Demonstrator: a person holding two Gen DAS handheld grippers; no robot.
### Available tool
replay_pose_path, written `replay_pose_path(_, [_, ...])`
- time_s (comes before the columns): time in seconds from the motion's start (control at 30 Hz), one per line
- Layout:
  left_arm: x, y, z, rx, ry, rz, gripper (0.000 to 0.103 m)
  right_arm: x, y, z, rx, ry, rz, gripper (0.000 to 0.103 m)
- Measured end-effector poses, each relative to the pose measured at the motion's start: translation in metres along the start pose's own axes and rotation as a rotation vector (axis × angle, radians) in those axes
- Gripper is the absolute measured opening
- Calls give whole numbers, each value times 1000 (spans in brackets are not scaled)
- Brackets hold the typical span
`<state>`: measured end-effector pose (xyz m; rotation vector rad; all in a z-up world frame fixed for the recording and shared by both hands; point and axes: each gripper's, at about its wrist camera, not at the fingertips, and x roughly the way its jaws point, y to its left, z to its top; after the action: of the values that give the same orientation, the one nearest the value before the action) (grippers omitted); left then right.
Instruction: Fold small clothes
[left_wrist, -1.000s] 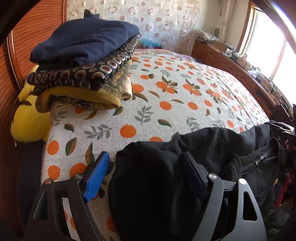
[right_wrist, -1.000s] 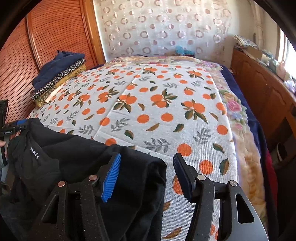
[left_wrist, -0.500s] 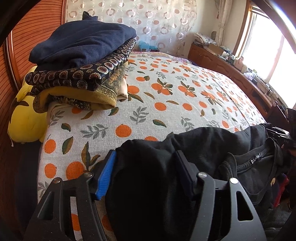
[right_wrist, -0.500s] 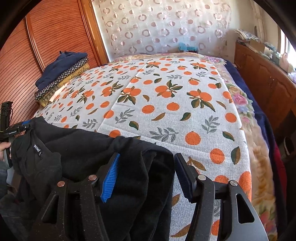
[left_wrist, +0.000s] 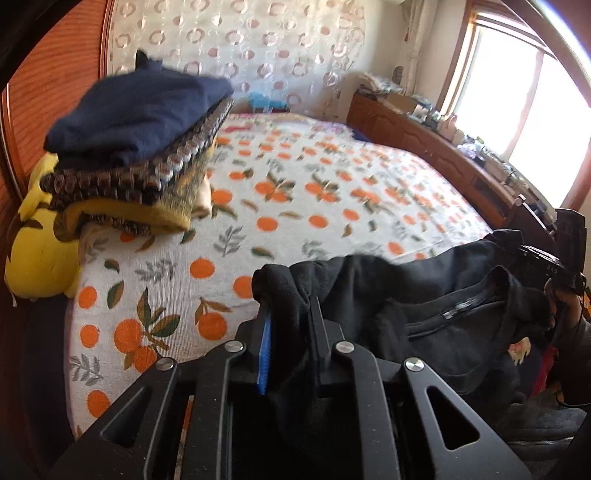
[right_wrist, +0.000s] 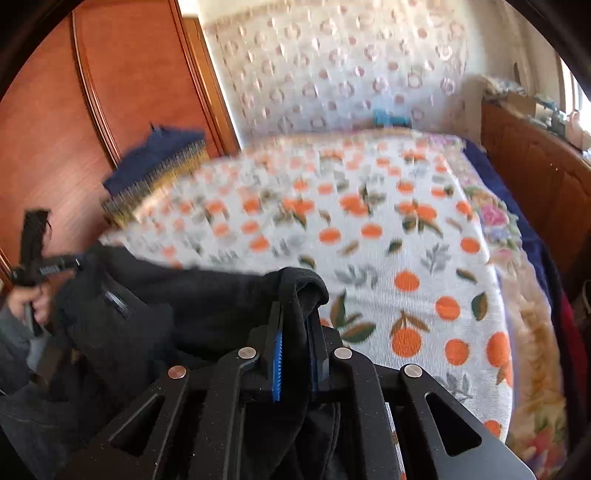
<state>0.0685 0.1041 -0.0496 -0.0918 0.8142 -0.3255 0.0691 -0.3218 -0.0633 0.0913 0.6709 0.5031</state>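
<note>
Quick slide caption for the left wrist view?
Left gripper closing on a bunched edge of the black garment over the orange-print bedspread.

Orange-print bedspread (left_wrist: 295, 206), yellow plush toy (left_wrist: 37, 254) at its corner, wooden cabinet (left_wrist: 436, 147) beneath the window (left_wrist: 517, 99)

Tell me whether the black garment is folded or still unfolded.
Unfolded. The black garment hangs bunched and rumpled at the bed edge, its ends pinched in the closing left tool and right tool.

Fingers (left_wrist: 266, 334) now around black garment (left_wrist: 424, 295)
</note>
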Motion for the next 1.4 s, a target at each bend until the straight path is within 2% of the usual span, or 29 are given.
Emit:
replay_pose_path(0.23, [-77,-34,22,57,-190,-49,16,-61,28,16,-81,-145,-6,9])
replay_pose_path(0.37, [-118,-49,46,82,-308,-69,16,-112,41,34,-124,-263,-17,8])
replay_pose_path(0.43, [-131,-52,67,108,-345,-72,16,-135,45,48,-148,-315,-17,8])
replay_pose_path(0.5, [-136,-54,92,130,-379,-39,16,-156,47,70,-187,-363,-37,8])
replay_pose_path(0.6, [-129,-47,139,129,-405,-25,16,-171,48,113,-255,-409,-90,8])
replay_pose_path(0.63, [-118,-44,160,133,-403,1,16,-169,45,130,-262,-411,-104,8])
replay_pose_path(0.7, [-93,-38,184,143,-382,42,17,-154,37,164,-273,-404,-155,8])
replay_pose_path(0.73, [-69,-32,199,144,-367,69,18,-141,31,179,-269,-392,-179,9])
replay_pose_path(0.8, [-33,-19,210,139,-318,110,26,-89,18,208,-241,-289,-211,10])
replay_pose_path(0.83, [-11,-11,212,123,-289,129,34,-62,10,216,-236,-233,-253,14])
replay_pose_path(0.87, [10,-4,209,110,-255,133,43,-34,-1,220,-220,-188,-311,24])
replay_pose_path(0.9, [26,1,204,104,-221,122,45,-10,-9,219,-198,-144,-361,27])
replay_pose_path(0.97, [47,5,186,98,-164,109,50,28,-26,208,-152,-70,-407,28])
replay_pose_path(1.0, [53,5,177,98,-146,104,54,40,-33,197,-124,-52,-396,31])
replay_pose_path(1.03, [59,7,164,101,-125,96,65,48,-37,190,-104,-38,-379,34])
replay_pose_path(1.1, [61,4,151,112,-104,83,73,62,-40,171,-98,1,-345,38])
replay_pose_path(1.17, [59,-4,137,118,-77,56,75,72,-40,155,-136,34,-347,38])
replay_pose_path(1.27, [55,-17,120,130,-58,42,75,77,-50,142,-145,73,-300,39])
replay_pose_path(1.4, [54,-24,96,117,-22,23,75,59,-64,120,-95,71,-258,39])
